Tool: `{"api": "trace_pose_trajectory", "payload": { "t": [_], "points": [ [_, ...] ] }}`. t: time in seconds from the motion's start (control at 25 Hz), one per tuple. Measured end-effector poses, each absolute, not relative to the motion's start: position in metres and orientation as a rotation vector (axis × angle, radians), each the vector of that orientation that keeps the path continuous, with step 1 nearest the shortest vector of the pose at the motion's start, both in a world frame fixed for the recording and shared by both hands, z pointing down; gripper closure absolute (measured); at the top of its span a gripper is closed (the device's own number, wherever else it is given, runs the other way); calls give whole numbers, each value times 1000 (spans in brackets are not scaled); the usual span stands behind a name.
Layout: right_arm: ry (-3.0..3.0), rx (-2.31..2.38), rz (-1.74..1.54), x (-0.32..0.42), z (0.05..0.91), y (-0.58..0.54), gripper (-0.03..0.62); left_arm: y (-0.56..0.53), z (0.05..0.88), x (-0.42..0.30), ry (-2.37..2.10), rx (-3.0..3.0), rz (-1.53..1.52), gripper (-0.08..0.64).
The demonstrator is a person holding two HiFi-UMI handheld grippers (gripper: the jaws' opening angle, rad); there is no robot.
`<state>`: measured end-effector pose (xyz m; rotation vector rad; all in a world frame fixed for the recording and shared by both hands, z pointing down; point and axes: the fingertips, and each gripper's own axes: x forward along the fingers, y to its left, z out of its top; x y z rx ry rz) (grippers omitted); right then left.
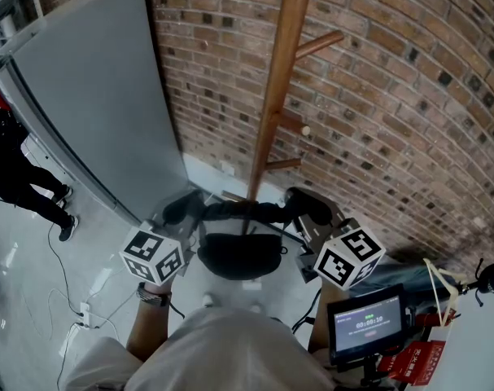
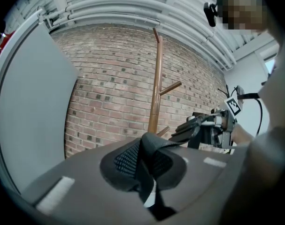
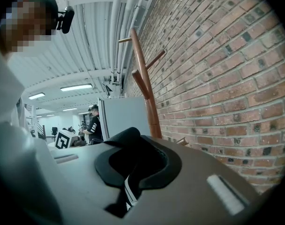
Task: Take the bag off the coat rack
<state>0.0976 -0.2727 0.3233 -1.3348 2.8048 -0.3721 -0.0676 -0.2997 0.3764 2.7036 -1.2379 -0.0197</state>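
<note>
Below strap [image 1: 238, 211], overhead only: bag [image 1: 240, 256].

The bag [image 1: 240, 255] is black, the coat rack [image 1: 275, 96] brown, the brick wall [image 1: 393, 96] reddish.

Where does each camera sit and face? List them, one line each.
Head view: on the head, looking steeply down at coat rack and bag; own left forearm shows.
Left gripper view: on the left hand-held gripper, facing the brick wall; jaws shut on bag strap.
Right gripper view: on the right hand-held gripper, looking along the brick wall; jaws shut on bag strap.
Shared: all see the coat rack.
</note>
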Motion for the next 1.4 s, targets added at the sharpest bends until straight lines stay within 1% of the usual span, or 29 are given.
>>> {"api": "trace_pose_trajectory", "payload": {
  "t": [1.4],
  "points": [
    [2863, -1389, -406, 101, 346, -282, 591, -310, 390, -66, -1244, 2675, 22, 558]
  ]
}}
